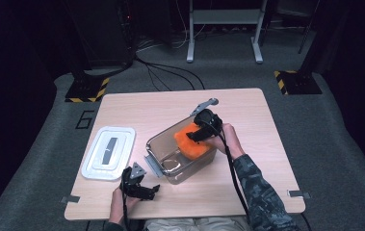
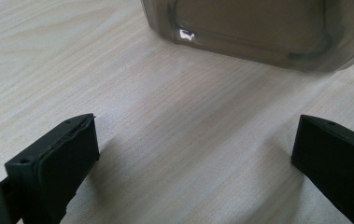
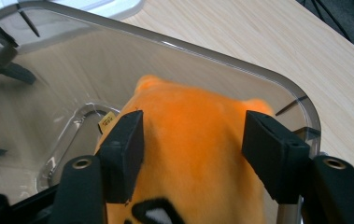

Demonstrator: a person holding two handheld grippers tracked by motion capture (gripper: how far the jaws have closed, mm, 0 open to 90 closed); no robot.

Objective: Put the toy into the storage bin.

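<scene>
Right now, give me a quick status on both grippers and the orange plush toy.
Left gripper open, resting on table by clear bin. Right gripper straddling orange plush toy inside bin, jaws apart either side. Lid off, left of bin. Nothing blocking.

the one sign i can read is a large number 6 (image 1: 84,119), drawn in dark outline on the grey floor just off the table's (image 1: 267,144) far left corner, seen in the high view. a small yellow tag (image 3: 106,122) sits on the orange plush toy (image 3: 198,135) beside my right gripper (image 3: 193,140), inside the clear box (image 3: 277,84); it carries dark print, too small for me to read. the white lid (image 1: 109,152) on the left shows no lettering i can make out.
</scene>
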